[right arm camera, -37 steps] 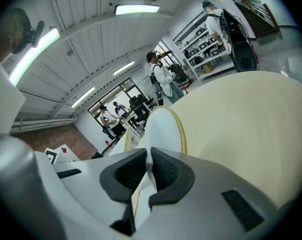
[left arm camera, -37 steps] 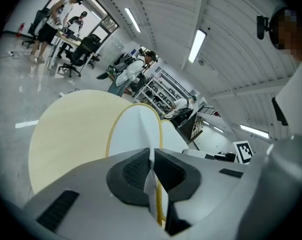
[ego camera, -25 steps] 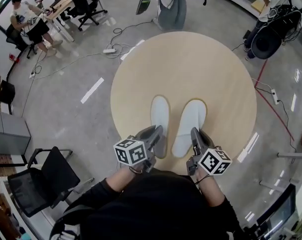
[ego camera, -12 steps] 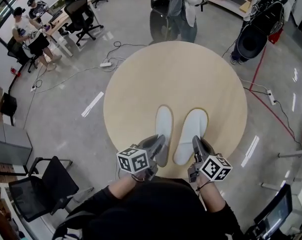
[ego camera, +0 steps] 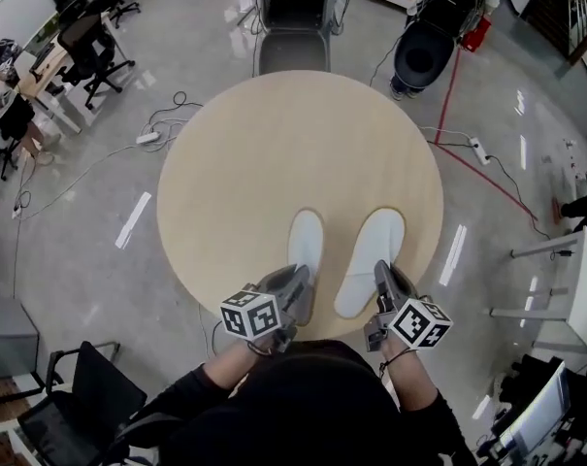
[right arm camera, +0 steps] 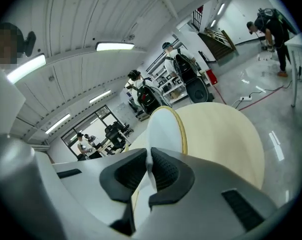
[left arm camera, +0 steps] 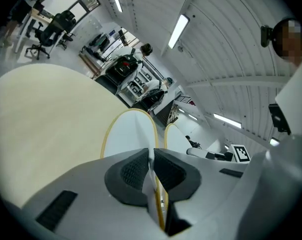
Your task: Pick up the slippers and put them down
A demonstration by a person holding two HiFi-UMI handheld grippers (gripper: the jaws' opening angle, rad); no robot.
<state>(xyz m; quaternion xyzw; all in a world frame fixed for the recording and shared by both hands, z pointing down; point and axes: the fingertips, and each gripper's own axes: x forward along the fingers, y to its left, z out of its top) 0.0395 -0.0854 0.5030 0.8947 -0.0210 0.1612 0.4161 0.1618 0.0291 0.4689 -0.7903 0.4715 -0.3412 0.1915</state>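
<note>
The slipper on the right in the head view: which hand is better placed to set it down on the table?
Right. The right tongs are shut on that slipper's near end, over the table; the left tongs are shut on the other slipper.

Open lab workspace: swivel chairs [ego camera: 97, 45], floor cables [ego camera: 502, 184], strip lights [left arm camera: 178, 30].

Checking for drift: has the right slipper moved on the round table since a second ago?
Yes. The right slipper shifted rightward, closer to the round table's right rim.
</note>
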